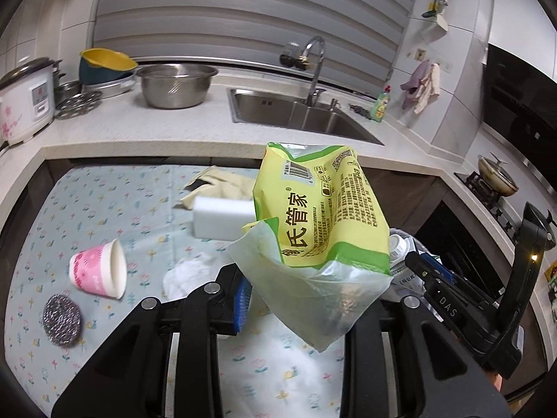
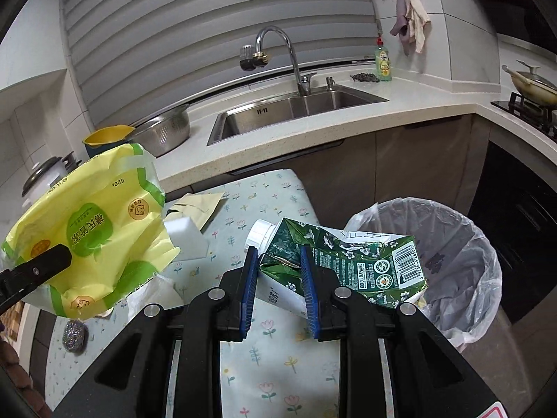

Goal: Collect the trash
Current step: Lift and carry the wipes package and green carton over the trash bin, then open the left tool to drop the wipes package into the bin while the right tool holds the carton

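My left gripper (image 1: 306, 289) is shut on a yellow-green plastic package (image 1: 320, 216) and holds it up above the floral-cloth table (image 1: 104, 209). The package hides its right finger. In the right wrist view, my right gripper (image 2: 278, 264) is shut on a crushed green milk carton (image 2: 351, 261) with a white cap, blue pads (image 2: 249, 289) pressing on both sides. The carton hangs over the table's right edge, next to a bin (image 2: 463, 244) with a white liner. The package (image 2: 94, 230) and the left gripper (image 2: 34, 271) show at the left of that view.
On the table lie a tipped pink paper cup (image 1: 97, 271), a steel scouring pad (image 1: 62, 317), a white sponge block (image 1: 222, 216), cream paper (image 1: 216, 184) and a crumpled tissue (image 1: 184, 275). Behind are the counter, the sink (image 2: 296, 111) and a steel bowl (image 1: 175, 85). A stove with a pan is at the right.
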Available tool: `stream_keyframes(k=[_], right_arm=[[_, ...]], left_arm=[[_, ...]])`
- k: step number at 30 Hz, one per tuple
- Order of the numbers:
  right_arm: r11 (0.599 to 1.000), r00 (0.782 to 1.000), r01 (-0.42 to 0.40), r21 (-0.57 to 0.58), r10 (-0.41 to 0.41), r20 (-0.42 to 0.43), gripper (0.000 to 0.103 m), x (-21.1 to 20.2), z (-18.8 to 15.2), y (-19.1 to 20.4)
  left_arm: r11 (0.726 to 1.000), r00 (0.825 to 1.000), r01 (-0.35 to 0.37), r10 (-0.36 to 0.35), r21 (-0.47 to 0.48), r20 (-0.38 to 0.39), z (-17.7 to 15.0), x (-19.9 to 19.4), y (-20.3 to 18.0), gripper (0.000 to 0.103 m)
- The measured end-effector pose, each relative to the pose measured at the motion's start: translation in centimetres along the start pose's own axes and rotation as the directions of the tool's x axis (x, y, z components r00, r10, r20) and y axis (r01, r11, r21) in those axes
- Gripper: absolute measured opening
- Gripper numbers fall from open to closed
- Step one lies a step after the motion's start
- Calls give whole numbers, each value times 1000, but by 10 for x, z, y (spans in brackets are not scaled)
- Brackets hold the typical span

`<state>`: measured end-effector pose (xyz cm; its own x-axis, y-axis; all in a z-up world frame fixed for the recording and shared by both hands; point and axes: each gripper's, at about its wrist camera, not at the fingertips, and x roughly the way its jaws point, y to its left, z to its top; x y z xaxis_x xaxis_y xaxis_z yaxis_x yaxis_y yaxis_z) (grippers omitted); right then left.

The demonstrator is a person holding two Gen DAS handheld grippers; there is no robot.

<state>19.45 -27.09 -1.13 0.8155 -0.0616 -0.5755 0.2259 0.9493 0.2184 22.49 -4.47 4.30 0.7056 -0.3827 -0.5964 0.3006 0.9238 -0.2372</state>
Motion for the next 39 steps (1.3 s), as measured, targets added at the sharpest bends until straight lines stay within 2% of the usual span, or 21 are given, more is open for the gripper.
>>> stream_keyframes(k=[4,9,16,20,24,25,26,28,29,34,39], right_arm=[[999,999,28,27,-28,18,23,-7,6,-27],[996,997,68,64,-70,29,23,-11,11,-63],[986,993,114,122,-118,20,23,-8,11,-113],[980,991,130,150,-132,1,23,-2,6,-135],[976,990,139,169,-139,-14,23,4,3,-150],[975,990,143,173,-142,-17,23,7,2,-153],[974,989,145,174,-144,-19,23,7,2,-155],[972,989,147,182,-146,-22,23,9,2,-160],[972,989,148,183,-146,-22,23,10,1,-161],[970,989,149,190,-147,-23,23,12,1,-166],[972,990,143,185,-141,-27,24,17,1,-165]], left_arm=[[999,1000,27,-27,35,-1,5,9,-27,28],[994,996,84,-81,74,-39,3,29,-64,28],[979,983,163,-150,122,-110,-6,64,-112,29],[966,968,214,-190,144,-163,-11,87,-138,31],[959,961,235,-204,161,-189,-15,105,-156,32],[958,959,239,-207,162,-193,-16,109,-159,35],[957,957,243,-211,159,-197,-16,112,-162,47],[958,956,248,-219,141,-195,-15,117,-165,63],[959,956,250,-223,133,-193,-14,118,-166,68],[961,958,243,-217,130,-186,-11,125,-167,68],[963,961,240,-217,125,-172,-8,124,-165,74]])
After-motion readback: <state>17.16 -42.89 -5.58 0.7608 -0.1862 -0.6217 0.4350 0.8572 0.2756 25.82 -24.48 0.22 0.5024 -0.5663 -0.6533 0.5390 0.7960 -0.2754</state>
